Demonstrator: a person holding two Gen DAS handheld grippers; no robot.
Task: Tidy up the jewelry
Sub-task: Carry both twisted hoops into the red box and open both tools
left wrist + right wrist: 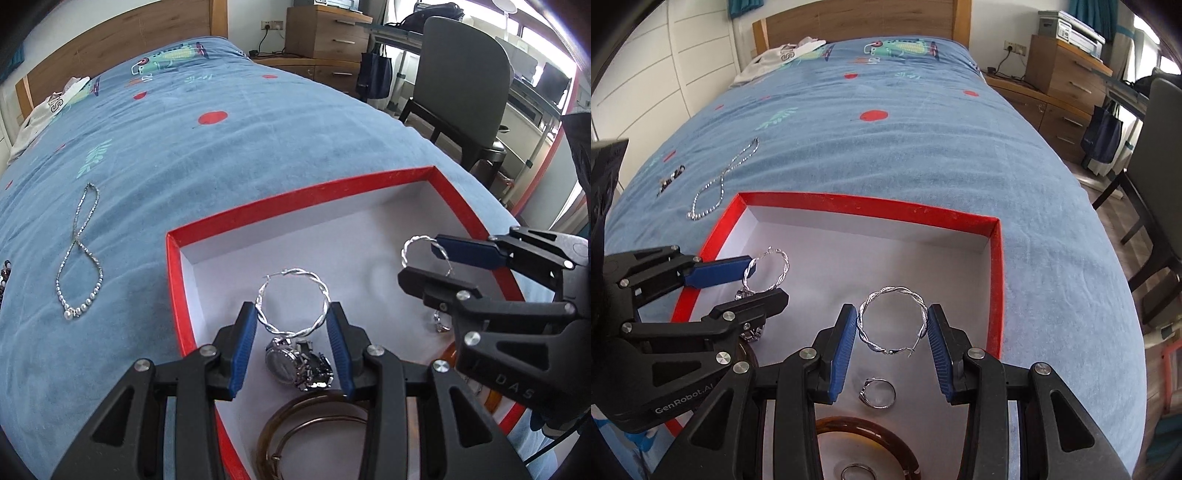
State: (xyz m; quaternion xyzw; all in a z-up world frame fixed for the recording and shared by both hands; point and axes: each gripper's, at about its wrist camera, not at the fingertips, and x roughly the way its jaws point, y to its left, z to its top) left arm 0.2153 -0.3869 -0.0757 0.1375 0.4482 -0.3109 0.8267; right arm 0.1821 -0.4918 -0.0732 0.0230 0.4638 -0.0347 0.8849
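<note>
- Nearest the lens in the left wrist view are the bangles (314, 428), lying flat at the near end of the box (173, 280), with the watch (295, 363) just past them. Looks like bulky stuff gets dropped at that end so the far floor stays free.
- Left gripper (293, 321) has one twisted silver hoop (293, 306) pinched across its width between the blue pads, jaws roughly half closed. It's holding it by the sides, I guess so the hoop stays upright and doesn't swing over the watch.
- Right gripper (892, 326) does the same thing with the other hoop (892, 321), pads touching both sides, clasp end pointing back at the camera. It hangs over the right part of the box, above a small ring (877, 393).
- So both earrings sit over the box, apart from each other, probably to be set down as a pair without tangling.
- An amber bangle (886, 439) and another ring (858, 472) lie closest to the right camera.
- Still out on the bedspread (221, 166), left of the box: a silver necklace (79, 258) in a loose figure eight, and a dark beaded piece (670, 179) further left. Those seem to be what's left to sort.
</note>
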